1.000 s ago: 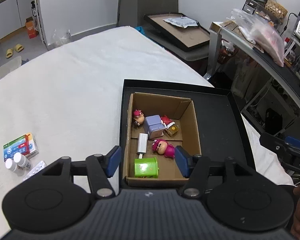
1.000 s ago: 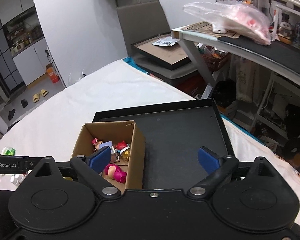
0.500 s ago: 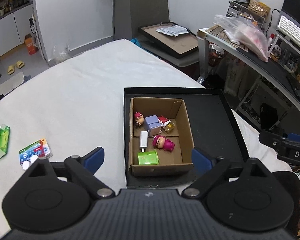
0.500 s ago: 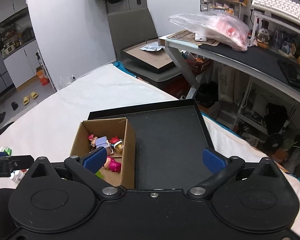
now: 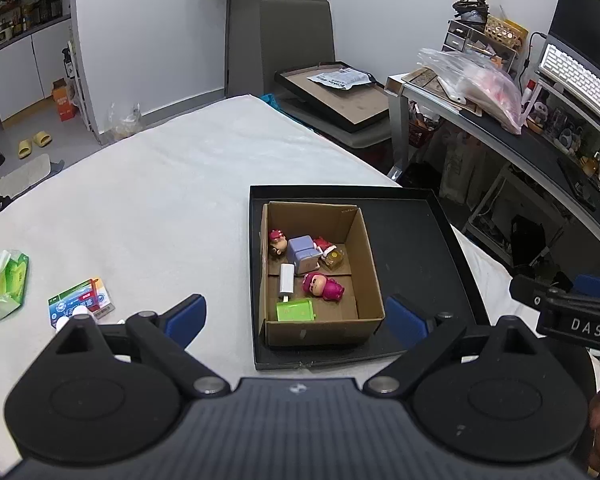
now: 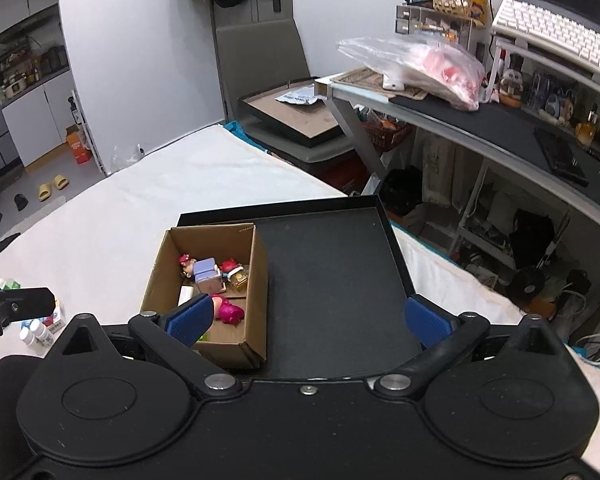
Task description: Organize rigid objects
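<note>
Several toys are already gathered in the box (image 5: 370,264), medicine items (image 5: 82,302) are left outside, and both hand-held grippers (image 5: 296,316) (image 6: 308,318) are held open, empty.

Brown box (image 5: 370,264), black tray (image 5: 416,240), white tablecloth (image 5: 160,208)

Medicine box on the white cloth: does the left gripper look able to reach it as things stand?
Probably yes. The left gripper is open and empty, and the medicine box lies uncovered beside its left finger; two small white bottles crowd its near edge.
</note>
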Demonstrator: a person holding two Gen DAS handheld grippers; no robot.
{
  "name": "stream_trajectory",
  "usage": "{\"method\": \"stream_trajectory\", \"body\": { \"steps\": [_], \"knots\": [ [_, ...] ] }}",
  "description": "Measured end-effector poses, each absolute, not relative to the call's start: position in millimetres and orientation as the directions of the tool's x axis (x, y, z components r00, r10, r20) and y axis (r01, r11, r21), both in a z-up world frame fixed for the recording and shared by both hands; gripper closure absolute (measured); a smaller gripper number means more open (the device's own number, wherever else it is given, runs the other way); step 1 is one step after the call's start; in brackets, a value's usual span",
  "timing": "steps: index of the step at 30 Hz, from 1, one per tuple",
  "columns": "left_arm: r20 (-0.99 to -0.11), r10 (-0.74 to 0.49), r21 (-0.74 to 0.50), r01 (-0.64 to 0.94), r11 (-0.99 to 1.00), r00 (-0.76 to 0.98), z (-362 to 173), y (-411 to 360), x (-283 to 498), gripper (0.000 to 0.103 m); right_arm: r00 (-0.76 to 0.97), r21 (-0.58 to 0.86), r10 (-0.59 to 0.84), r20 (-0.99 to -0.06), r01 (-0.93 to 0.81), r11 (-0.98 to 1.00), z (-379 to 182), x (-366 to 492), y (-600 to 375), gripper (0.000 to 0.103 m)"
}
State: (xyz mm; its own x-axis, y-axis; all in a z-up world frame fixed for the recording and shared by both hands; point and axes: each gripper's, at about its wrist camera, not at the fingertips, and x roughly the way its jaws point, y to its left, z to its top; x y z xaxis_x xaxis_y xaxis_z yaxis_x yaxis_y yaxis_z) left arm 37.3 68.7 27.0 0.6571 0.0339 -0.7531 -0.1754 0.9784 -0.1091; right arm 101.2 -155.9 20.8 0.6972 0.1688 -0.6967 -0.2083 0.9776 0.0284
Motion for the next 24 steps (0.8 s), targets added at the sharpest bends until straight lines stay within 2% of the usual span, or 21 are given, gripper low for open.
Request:
{"method": "stream_trajectory", "body": {
  "steps": [24],
  "knots": [
    [-0.759,0.032,-0.099,-0.164,0.981,0.65,19,65,28,0.007,0.682,0.009,0.172,-0.71,-0.236,0.972,25,84,-147,0.0]
  ]
}}
